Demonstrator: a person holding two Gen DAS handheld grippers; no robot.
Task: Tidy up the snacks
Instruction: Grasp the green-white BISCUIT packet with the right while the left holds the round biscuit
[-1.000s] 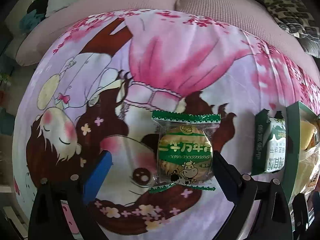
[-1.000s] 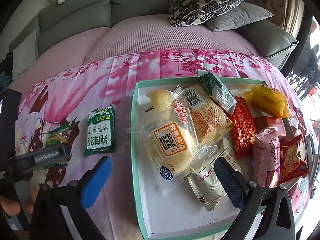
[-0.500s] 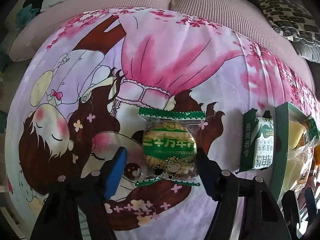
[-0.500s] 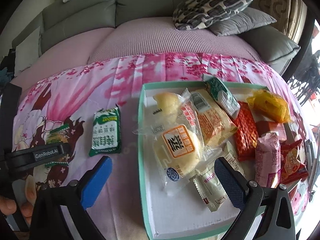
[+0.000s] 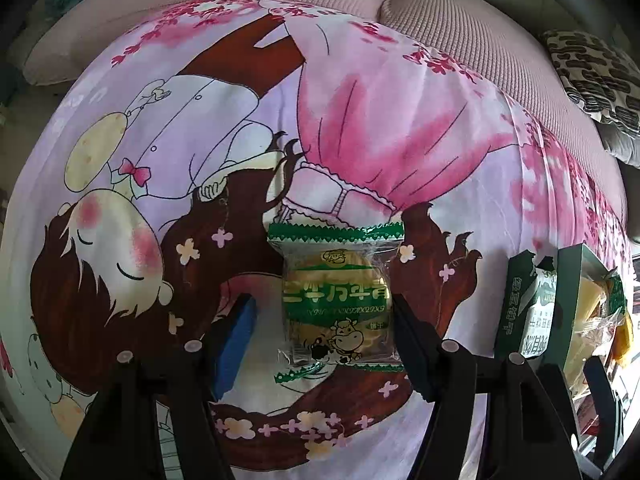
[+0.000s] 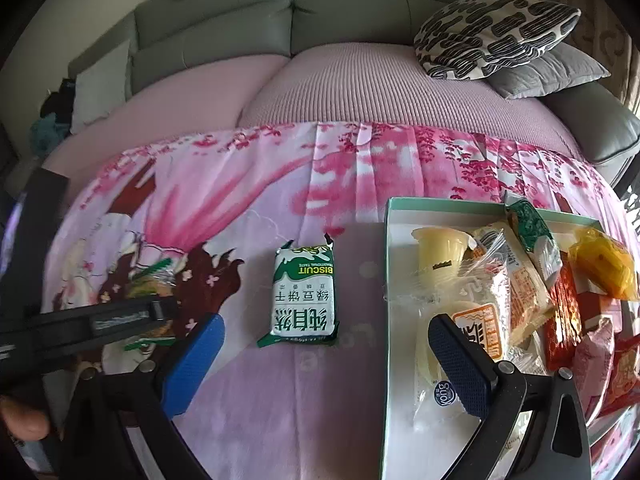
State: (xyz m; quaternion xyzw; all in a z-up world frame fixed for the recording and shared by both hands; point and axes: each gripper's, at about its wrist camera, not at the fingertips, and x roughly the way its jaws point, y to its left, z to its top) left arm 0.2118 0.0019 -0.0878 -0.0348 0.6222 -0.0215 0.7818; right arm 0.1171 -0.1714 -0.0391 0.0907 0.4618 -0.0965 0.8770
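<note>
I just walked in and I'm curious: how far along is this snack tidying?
Most snacks already lie in the teal-rimmed white tray. In hand: the left gripper has just been closing around the clear-wrapped round biscuit with the green label, not visibly pinched yet. Left, probably: that one, plus the green-and-white biscuit packet on the cartoon cloth.

On the cloth (image 6: 280, 400), the biscuit pack (image 6: 302, 296) lies between the round cookie packet (image 5: 336, 304) at left and my snack tray (image 6: 394, 280) at right.
</note>
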